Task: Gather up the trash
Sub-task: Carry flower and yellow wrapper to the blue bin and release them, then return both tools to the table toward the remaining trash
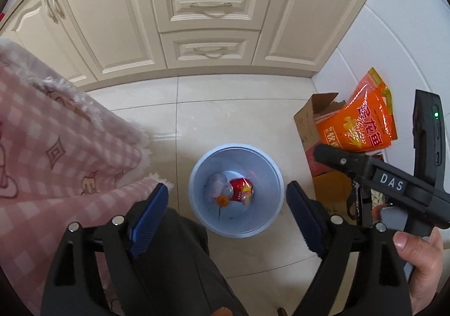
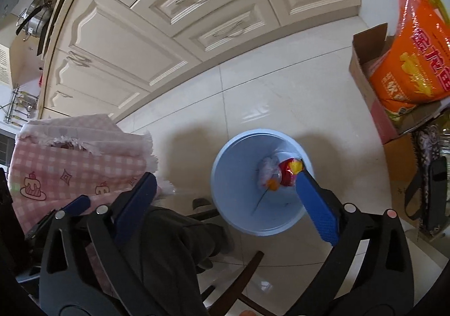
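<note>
Both claws are hanging over the bin with nothing in them. The left gripper (image 1: 227,203) has its blue pads (image 1: 149,220) spread wide apart, and all you see through the gap is a dark trouser leg (image 1: 182,259) and the bin below. The right gripper (image 2: 225,203) is just as wide, jaws apart and empty; its right pad (image 2: 315,203) overlaps the bin's near rim in that view, though I can't tell if it actually touches. In the left view a hand (image 1: 419,262) holds the other gripper's black handle at the right edge.

The light blue trash bin (image 1: 197,198) stands on the pale tiled floor (image 1: 239,113). The trash is already down at the bottom: a red and yellow wrapper (image 1: 242,189), a crumpled clear bag (image 1: 218,185) and a small orange bit (image 1: 223,200).

A pink checked cloth (image 1: 56,153) sits left of the bin, cardboard boxes (image 1: 306,124) with an orange bag (image 1: 357,124) on the right. Past the bin there's open floor up to the cream cabinets (image 1: 208,6).
</note>
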